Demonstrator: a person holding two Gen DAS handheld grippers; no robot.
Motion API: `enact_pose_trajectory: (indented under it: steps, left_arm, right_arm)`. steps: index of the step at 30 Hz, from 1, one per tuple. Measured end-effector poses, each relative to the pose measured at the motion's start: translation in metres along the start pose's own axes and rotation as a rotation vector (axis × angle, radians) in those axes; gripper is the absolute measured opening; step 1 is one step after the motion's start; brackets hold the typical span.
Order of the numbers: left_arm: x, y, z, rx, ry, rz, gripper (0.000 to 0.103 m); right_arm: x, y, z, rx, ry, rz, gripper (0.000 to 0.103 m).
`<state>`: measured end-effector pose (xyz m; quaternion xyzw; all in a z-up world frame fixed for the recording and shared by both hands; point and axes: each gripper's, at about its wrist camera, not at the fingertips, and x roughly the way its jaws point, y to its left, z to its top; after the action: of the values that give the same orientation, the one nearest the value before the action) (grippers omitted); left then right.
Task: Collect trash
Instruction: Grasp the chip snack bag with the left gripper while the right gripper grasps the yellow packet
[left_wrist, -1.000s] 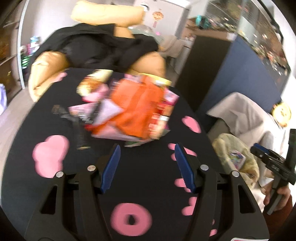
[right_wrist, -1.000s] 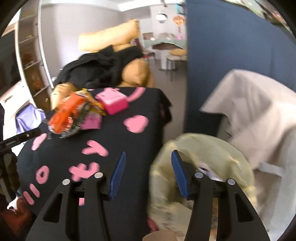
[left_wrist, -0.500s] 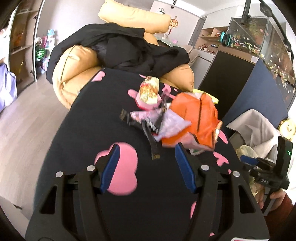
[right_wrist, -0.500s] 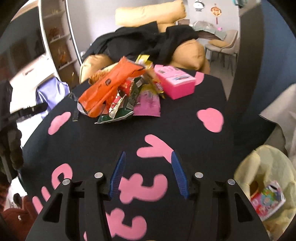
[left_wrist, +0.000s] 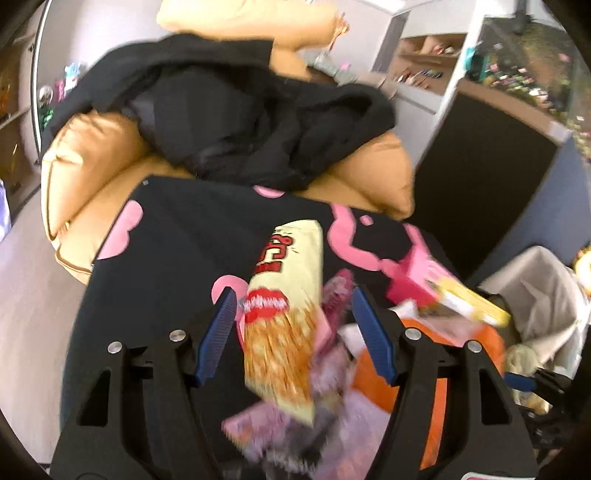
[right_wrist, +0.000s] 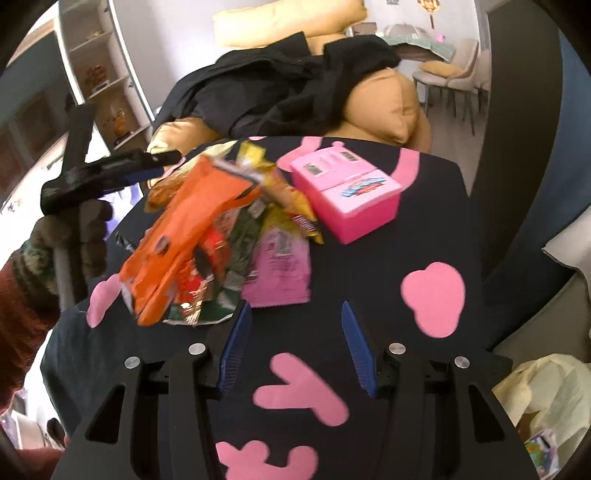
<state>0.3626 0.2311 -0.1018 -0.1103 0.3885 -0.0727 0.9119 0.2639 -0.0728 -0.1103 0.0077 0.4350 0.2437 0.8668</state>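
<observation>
Black counter cloth (right_wrist: 369, 266) with pink shapes, crinkled wrapper heap (right_wrist: 207, 243) at 10 o'clock. Pale plastic bag (right_wrist: 546, 398), 4 o'clock, holds a small printed packet (right_wrist: 541, 448). Right gripper (right_wrist: 295, 339) jaws released; left gripper (left_wrist: 295, 325) jaws wide, yellow chip bag (left_wrist: 284, 306) between them.

Left tool (left_wrist: 293, 330) and right tool (right_wrist: 295, 345), both with fingers spread wide.

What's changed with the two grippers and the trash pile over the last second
The left gripper moved in over the wrapper pile, and the yellow chip bag now lies between its open fingers, not yet clamped. The right gripper swung from the trash bag back toward the pile, open and empty. The pink box stayed put.
</observation>
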Motion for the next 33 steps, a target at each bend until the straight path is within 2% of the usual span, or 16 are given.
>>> enact_pose_trajectory:
  steps: [1, 3, 4, 5, 6, 8, 11, 17, 19, 21, 23, 26, 27, 28, 31, 33]
  left_arm:
    - [0.009, 0.001, 0.003, -0.006, 0.012, 0.006, 0.062]
    - [0.019, 0.0, 0.004, -0.005, 0.019, 0.009, 0.053]
    - [0.021, -0.002, 0.002, 0.002, 0.023, 0.014, 0.039]
    - [0.021, -0.003, 0.0, 0.005, 0.024, 0.016, 0.034]
    - [0.017, -0.003, -0.002, -0.002, 0.014, 0.009, 0.031]
    - [0.005, -0.005, -0.007, -0.008, 0.002, -0.004, 0.015]
    - [-0.021, -0.006, -0.018, -0.003, -0.013, -0.019, 0.007]
    - [-0.062, 0.005, -0.046, -0.014, -0.002, -0.083, 0.006]
    - [-0.067, 0.01, -0.051, -0.024, 0.008, -0.105, 0.006]
    - [-0.07, 0.013, -0.052, -0.011, -0.004, -0.119, 0.012]
    - [-0.072, 0.013, -0.05, 0.006, -0.025, -0.117, 0.029]
    - [-0.072, 0.012, -0.042, 0.009, -0.041, -0.155, 0.044]
    - [-0.07, 0.01, -0.039, 0.018, -0.047, -0.159, 0.046]
    - [-0.068, 0.007, -0.035, 0.031, -0.053, -0.155, 0.05]
    - [-0.053, -0.006, -0.02, 0.102, -0.059, -0.118, 0.051]
    - [-0.034, -0.02, -0.007, 0.174, -0.02, -0.108, 0.051]
  right_arm:
    - [0.0, -0.004, 0.001, 0.003, 0.01, -0.004, 0.049]
    - [0.006, -0.007, 0.001, -0.012, 0.048, -0.021, 0.049]
    - [0.009, -0.008, 0.001, -0.018, 0.057, -0.035, 0.049]
    - [0.012, -0.009, 0.0, -0.023, 0.068, -0.05, 0.049]
    - [0.014, -0.009, 0.0, -0.023, 0.072, -0.052, 0.049]
    - [0.016, -0.008, 0.001, -0.024, 0.068, -0.056, 0.049]
    - [0.014, -0.001, 0.013, -0.065, 0.027, -0.078, 0.049]
    - [0.025, 0.007, 0.044, -0.166, -0.06, -0.09, 0.048]
    - [0.037, 0.007, 0.055, -0.19, -0.058, -0.053, 0.041]
    - [0.046, 0.014, 0.063, -0.236, -0.053, -0.033, 0.04]
    - [0.056, 0.023, 0.069, -0.283, -0.054, -0.031, 0.04]
    - [0.065, 0.032, 0.075, -0.296, -0.054, 0.003, 0.038]
    - [0.067, 0.033, 0.077, -0.295, -0.054, 0.034, 0.033]
    - [0.068, 0.035, 0.079, -0.293, -0.051, 0.053, 0.021]
    - [0.066, 0.034, 0.085, -0.256, -0.047, 0.048, 0.013]
    - [0.058, 0.031, 0.085, -0.219, -0.055, 0.052, 0.012]
